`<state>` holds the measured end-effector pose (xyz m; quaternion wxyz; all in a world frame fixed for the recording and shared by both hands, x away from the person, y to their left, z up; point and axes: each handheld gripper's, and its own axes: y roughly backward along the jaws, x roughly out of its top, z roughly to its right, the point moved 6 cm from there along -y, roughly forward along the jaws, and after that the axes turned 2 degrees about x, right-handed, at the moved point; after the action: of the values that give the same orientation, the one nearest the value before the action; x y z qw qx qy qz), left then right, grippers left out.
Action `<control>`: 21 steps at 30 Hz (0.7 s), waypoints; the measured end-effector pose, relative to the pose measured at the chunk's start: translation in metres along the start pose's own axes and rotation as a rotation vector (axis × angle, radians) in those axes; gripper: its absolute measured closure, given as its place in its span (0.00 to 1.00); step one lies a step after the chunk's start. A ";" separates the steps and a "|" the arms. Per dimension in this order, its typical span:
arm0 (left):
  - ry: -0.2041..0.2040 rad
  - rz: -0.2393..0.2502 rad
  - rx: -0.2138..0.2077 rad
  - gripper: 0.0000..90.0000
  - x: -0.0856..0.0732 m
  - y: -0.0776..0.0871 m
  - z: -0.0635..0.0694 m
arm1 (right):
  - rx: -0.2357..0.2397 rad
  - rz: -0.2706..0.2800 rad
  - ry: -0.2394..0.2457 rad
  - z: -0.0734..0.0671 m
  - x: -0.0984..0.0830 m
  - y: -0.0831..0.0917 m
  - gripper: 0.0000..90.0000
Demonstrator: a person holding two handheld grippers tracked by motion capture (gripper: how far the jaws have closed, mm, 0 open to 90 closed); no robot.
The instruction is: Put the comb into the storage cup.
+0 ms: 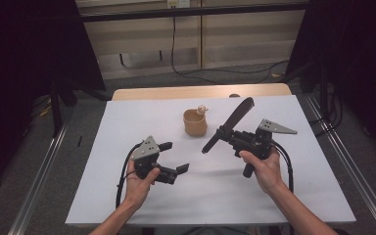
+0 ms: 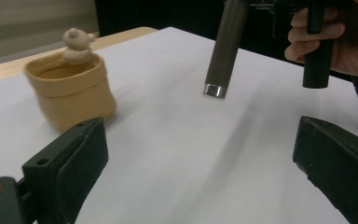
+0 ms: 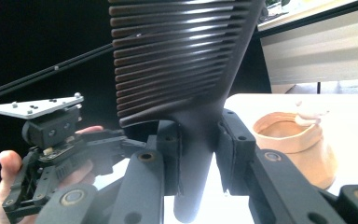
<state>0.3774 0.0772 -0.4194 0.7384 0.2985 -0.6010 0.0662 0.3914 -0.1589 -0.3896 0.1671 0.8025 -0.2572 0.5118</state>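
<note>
My right gripper clamps the dark comb at its neck; my left gripper gapes wide, empty, over the table.

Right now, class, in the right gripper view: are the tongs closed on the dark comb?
Yes, the right tongs clamp the dark comb at its handle, with both pads pressed against it.

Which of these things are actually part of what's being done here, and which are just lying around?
In use:
- dark comb, clamped in the right gripper
- left gripper, open, holding nothing
- tan cup with a small figure on its rim, perhaps

Just around:
- white tabletop
- cables on the floor
</note>
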 end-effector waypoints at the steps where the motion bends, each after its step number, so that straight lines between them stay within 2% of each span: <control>1: -0.004 0.004 0.031 0.04 -0.001 0.003 -0.003 | -0.004 0.000 0.003 0.001 0.000 0.000 0.81; 2: -0.003 0.015 0.038 0.04 -0.001 0.004 -0.004 | -0.007 -0.002 0.012 0.001 0.001 0.000 0.81; 3: -0.002 0.025 0.065 0.04 -0.003 0.007 -0.007 | -0.007 -0.003 0.014 0.002 0.001 -0.001 0.81; 6: -0.004 0.009 0.080 0.06 -0.007 0.011 -0.009 | -0.013 -0.004 0.027 0.002 0.002 -0.003 0.81; 8: 0.000 0.018 0.102 0.06 -0.009 0.013 -0.009 | -0.020 -0.005 0.036 0.003 0.004 -0.004 0.81; 9: -0.010 0.024 0.105 0.06 -0.010 0.014 -0.009 | -0.021 -0.006 0.041 0.003 0.005 -0.005 0.81; 11: -0.023 0.043 0.139 0.06 -0.010 0.017 -0.010 | -0.031 -0.015 0.065 0.004 0.006 -0.006 0.81; 14: 0.011 0.066 0.139 0.06 -0.011 0.022 -0.013 | -0.036 -0.014 0.089 0.003 0.009 -0.008 0.81; 16: 0.018 0.079 0.148 0.06 -0.013 0.026 -0.016 | -0.034 -0.007 0.085 0.004 0.011 -0.009 0.81; 18: 0.030 0.083 0.171 0.06 -0.017 0.030 -0.020 | -0.044 -0.010 0.106 0.006 0.013 -0.011 0.81; 21: 0.016 0.074 0.217 0.06 -0.022 0.034 -0.025 | -0.058 -0.012 0.133 0.007 0.015 -0.013 0.81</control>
<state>0.3773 0.1240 -0.4300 0.7035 0.3538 -0.5951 0.1603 0.4093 -0.1557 -0.3791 0.2099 0.7632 -0.2554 0.5552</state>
